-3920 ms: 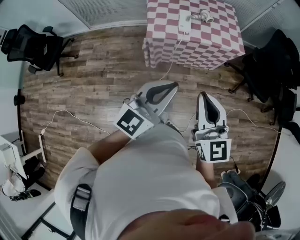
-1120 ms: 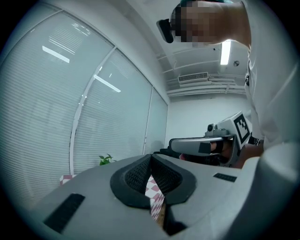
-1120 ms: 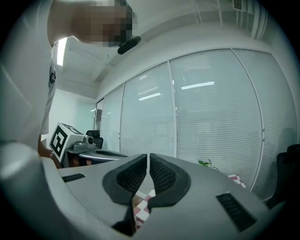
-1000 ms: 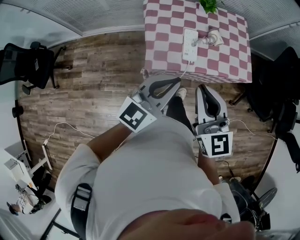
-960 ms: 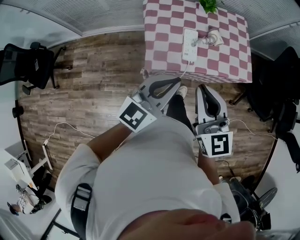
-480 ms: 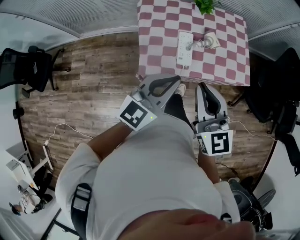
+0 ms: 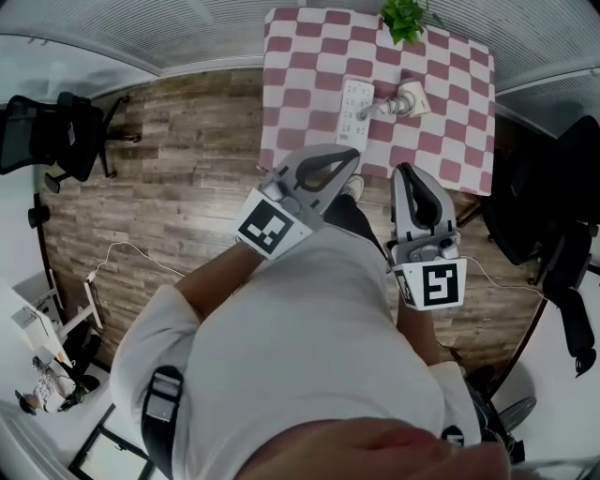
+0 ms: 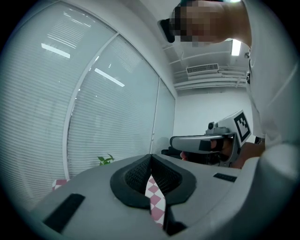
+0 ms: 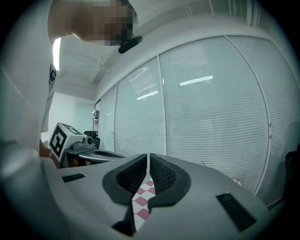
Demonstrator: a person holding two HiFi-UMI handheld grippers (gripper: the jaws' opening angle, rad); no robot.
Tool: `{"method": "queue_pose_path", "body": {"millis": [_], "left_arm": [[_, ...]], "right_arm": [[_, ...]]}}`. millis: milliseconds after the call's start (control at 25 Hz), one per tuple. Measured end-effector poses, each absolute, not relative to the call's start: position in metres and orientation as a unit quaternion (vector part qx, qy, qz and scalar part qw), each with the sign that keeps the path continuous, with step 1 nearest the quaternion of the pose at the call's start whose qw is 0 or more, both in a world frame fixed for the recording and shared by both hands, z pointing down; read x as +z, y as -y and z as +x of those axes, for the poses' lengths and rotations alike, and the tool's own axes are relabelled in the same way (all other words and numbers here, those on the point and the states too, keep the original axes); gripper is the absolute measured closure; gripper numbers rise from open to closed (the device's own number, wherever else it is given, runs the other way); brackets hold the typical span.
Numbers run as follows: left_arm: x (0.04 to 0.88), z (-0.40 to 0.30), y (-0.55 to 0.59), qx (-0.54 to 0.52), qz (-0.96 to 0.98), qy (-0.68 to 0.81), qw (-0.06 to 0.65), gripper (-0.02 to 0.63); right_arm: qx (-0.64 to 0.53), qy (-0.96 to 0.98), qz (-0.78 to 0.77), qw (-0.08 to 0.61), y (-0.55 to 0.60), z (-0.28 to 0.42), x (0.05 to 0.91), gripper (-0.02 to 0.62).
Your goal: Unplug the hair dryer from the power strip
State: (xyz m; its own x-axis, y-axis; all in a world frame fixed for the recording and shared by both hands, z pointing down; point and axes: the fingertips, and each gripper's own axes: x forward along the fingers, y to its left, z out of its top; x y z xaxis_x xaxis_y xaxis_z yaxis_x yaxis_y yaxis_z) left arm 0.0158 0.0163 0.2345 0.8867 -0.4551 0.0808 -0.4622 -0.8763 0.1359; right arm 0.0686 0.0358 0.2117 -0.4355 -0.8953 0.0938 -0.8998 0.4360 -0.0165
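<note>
Now L gripper (image 7: 349,163) + R gripper (image 7: 405,171) both clenched, empty, near table (image 7: 298,58) edge (hair dryer (image 7: 407,96) beside pwr strip (image 7: 354,103)).

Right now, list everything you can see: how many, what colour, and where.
table: one, pink-and-white checked cloth, top centre, ahead of the person
power strip: one, white, on the table
hair dryer: one, cream, on the table right of the strip
plant: one, green, at the table's far edge
office chairs: at least two, black, at the left and right sides of the room
floor cable: one, white, on the wooden floor at left
shirt: one, white, on the person
left gripper: one, grey, shut and empty, short of the table
right gripper: one, grey, shut and empty, beside the left
</note>
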Motion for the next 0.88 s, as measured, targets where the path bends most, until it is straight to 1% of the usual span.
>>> {"method": "queue_pose_path", "body": {"millis": [480,880], "left_arm": [[0.241,0.083,0.031,0.039,0.956,0.278,0.083,0.577],[0.251,0.097,0.056,0.044,0.947,0.309,0.077,0.577]], "right_arm": [[0.044,0.872,0.487,0.035,0.016,0.135,0.22,0.56],[0.046,0.884,0.464,0.047,0.037,0.152,0.233,0.56]]}}
